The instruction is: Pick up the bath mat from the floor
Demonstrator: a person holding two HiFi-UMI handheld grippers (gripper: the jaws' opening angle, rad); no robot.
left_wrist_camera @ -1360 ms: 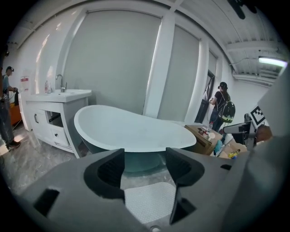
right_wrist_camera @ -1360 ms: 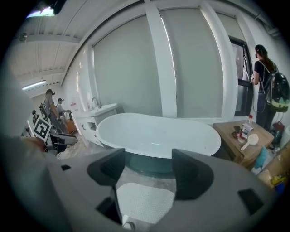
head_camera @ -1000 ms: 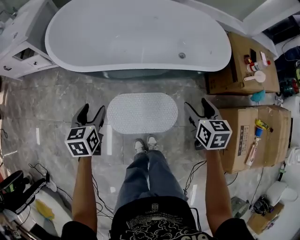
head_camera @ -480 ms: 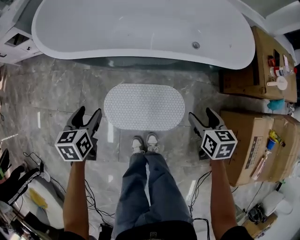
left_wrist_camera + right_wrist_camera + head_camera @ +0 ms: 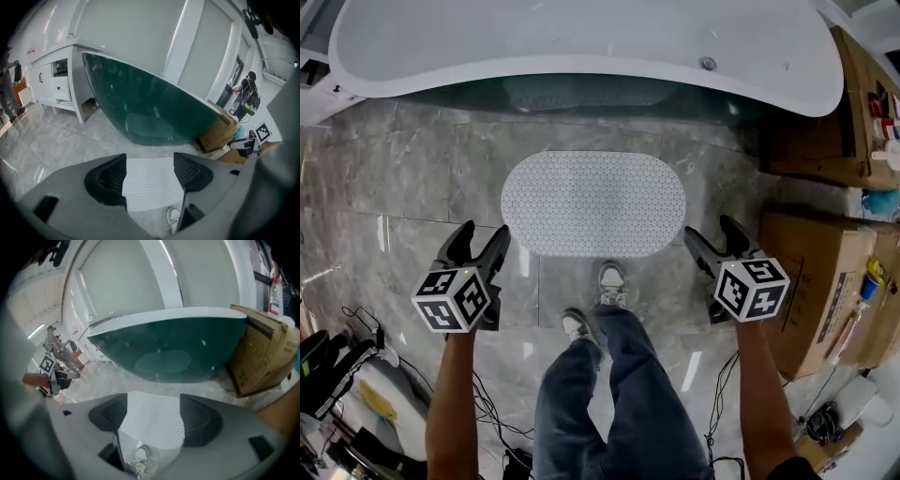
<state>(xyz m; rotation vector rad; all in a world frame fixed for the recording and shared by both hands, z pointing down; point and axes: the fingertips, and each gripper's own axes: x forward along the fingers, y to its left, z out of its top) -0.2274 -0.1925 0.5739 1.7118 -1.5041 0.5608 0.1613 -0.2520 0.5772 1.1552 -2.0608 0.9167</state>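
The bath mat (image 5: 593, 203), a white oval with a fine dotted texture, lies flat on the grey marble floor in front of the bathtub (image 5: 581, 47). My left gripper (image 5: 484, 234) hangs above the floor just off the mat's near left corner; its jaws are opening and hold nothing. Off the near right corner my right gripper (image 5: 712, 231) stands open and empty. The left gripper view shows the mat (image 5: 150, 180) on the floor beyond the left gripper (image 5: 150, 161). The right gripper view frames the mat (image 5: 152, 420) past the right gripper (image 5: 153, 401).
The person's shoes (image 5: 612, 281) stand at the mat's near edge. Cardboard boxes (image 5: 811, 272) line the right side, with bottles on the far one (image 5: 853, 103). Cables (image 5: 356, 323) and gear lie on the floor at lower left. A white cabinet (image 5: 51, 79) stands left of the tub.
The head view has dipped toward the floor, so the mat looks larger and nearer. Both grippers have sunk slightly in the view. One foot has stepped back.
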